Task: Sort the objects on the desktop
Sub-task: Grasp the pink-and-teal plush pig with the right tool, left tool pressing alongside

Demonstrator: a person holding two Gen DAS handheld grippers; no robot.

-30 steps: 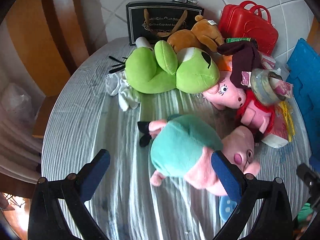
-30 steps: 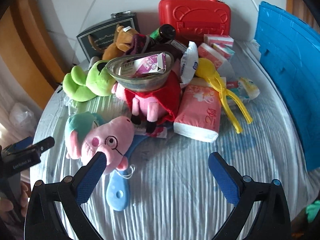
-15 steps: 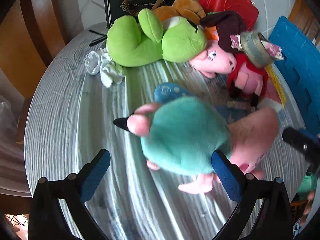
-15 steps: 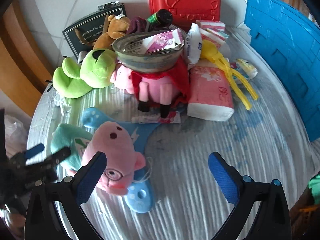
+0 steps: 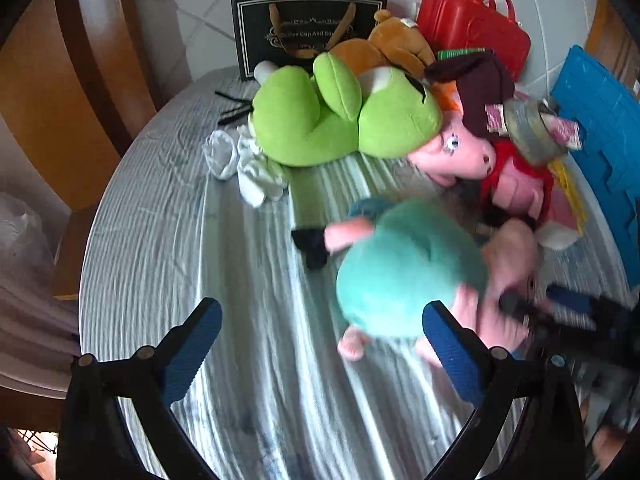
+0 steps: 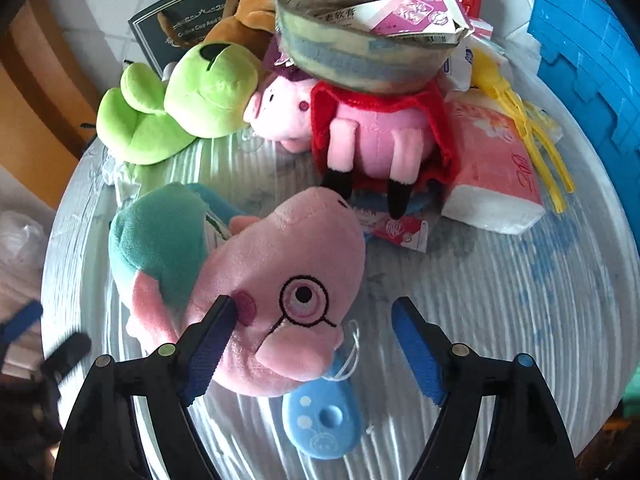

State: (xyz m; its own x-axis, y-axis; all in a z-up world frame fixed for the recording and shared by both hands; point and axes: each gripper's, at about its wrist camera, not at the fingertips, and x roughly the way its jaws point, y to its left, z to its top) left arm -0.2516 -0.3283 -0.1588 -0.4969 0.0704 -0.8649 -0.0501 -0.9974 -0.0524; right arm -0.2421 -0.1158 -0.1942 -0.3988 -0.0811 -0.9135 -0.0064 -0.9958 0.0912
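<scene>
A pink pig plush in a teal shirt [image 6: 248, 280] lies on the round table, on a light blue plastic hanger [image 6: 320, 420]. My right gripper [image 6: 312, 344] is open, its jaws on either side of the plush's head, left pad touching the cheek. In the left wrist view the same plush [image 5: 412, 276] is blurred, just ahead of my open, empty left gripper [image 5: 320, 344], with the right gripper [image 5: 560, 312] at its head. Behind lie a green frog plush [image 5: 340, 116], a pig plush in a red dress [image 6: 372, 128] and a brown plush [image 5: 384, 44].
A tape roll with a pink carton [image 6: 360, 52] rests on the red-dress pig. A tissue pack [image 6: 492, 172], yellow tongs [image 6: 524, 132], red case [image 5: 472, 32], black gift box [image 5: 304, 28], white socks [image 5: 248, 164] and blue crate [image 6: 588, 64] crowd the table's far and right sides.
The right gripper has moved in around the teal-shirt pig's head and narrowed. The plush has shifted right, away from between the left gripper's fingers. The left gripper stays open.
</scene>
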